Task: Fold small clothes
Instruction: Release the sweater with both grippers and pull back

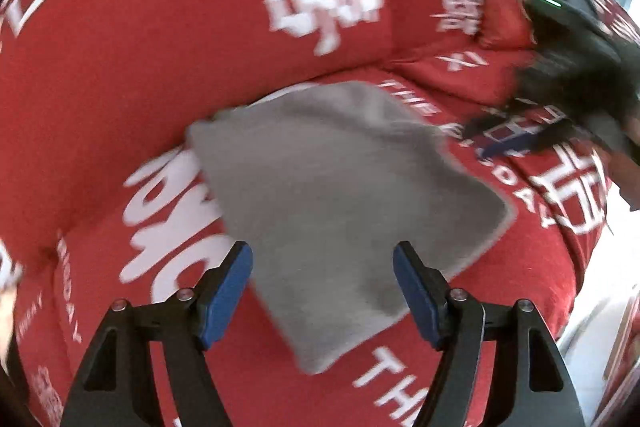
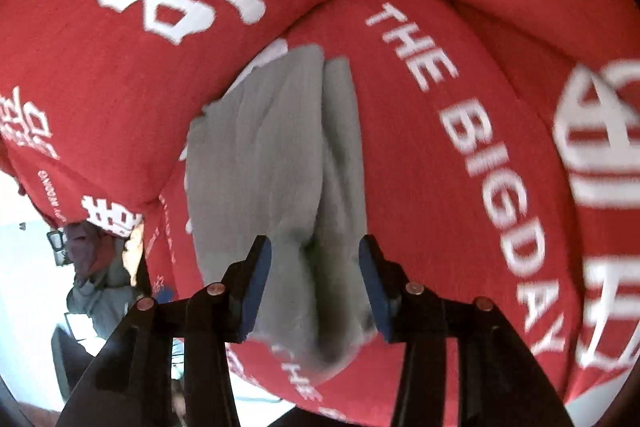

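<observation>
A small grey garment (image 1: 332,195) lies on a red quilt (image 1: 140,75) that carries large white characters and English words; all places below are given from this garment. In the left wrist view it lies flat, as a rough four-sided shape with one corner pointing to the bottom of the picture, and its edges are blurred. The left gripper (image 1: 322,291) hangs over the lower part of the garment with its jaws wide apart. The blue pads (image 1: 228,299) stand at either side of the cloth and do not press on it, so this gripper has hold of nothing. To the upper right of the garment, at the edge of the quilt, a dark blurred device with a small green light (image 1: 548,1) is seen; what it is I cannot tell. In the right wrist view the same grey garment (image 2: 276,167) looks longer, with deep lengthwise folds running away from the camera, and the white words "THE BIGDAY" (image 2: 472,155) curve along its right side. The right gripper (image 2: 316,291) is over the near end of the garment, jaws about half open. The cloth lies between its blue pads (image 2: 256,291), but the pads do not clamp it. Left of the garment, beyond the quilt's edge, a pale floor (image 2: 24,267) with some unclear objects shows.
</observation>
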`<action>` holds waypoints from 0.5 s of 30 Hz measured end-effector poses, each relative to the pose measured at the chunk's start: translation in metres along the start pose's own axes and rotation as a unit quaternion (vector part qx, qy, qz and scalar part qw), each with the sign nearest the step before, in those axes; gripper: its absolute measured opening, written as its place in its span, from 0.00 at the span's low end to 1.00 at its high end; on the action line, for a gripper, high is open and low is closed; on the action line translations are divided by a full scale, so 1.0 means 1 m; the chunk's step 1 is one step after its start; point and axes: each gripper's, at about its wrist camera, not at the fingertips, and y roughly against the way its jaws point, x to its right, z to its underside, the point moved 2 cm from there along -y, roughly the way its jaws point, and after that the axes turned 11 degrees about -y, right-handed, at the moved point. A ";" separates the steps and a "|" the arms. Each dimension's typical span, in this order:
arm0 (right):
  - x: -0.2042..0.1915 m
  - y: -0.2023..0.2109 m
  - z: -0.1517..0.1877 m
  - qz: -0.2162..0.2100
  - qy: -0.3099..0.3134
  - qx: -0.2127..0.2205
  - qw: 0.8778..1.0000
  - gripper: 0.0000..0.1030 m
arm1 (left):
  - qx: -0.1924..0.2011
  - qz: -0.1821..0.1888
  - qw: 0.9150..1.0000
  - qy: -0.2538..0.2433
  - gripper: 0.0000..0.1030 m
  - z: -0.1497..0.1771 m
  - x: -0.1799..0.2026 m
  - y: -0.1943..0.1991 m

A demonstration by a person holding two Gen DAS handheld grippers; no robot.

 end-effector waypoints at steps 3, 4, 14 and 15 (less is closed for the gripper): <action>0.010 -0.002 0.024 -0.012 -0.021 -0.014 1.000 0.48 | -0.052 0.035 0.996 0.061 0.72 0.015 -0.025 -0.022; 0.015 -0.007 0.031 -0.002 -0.025 -0.016 1.000 0.48 | -0.067 0.056 0.993 0.084 0.72 0.020 -0.030 -0.030; -0.001 -0.025 0.057 -0.069 -0.008 -0.028 0.997 0.15 | -0.104 0.155 0.969 0.160 0.36 0.058 -0.046 -0.065; -0.003 -0.028 0.058 -0.057 -0.001 -0.027 0.998 0.15 | -0.105 0.150 0.972 0.148 0.36 0.058 -0.044 -0.065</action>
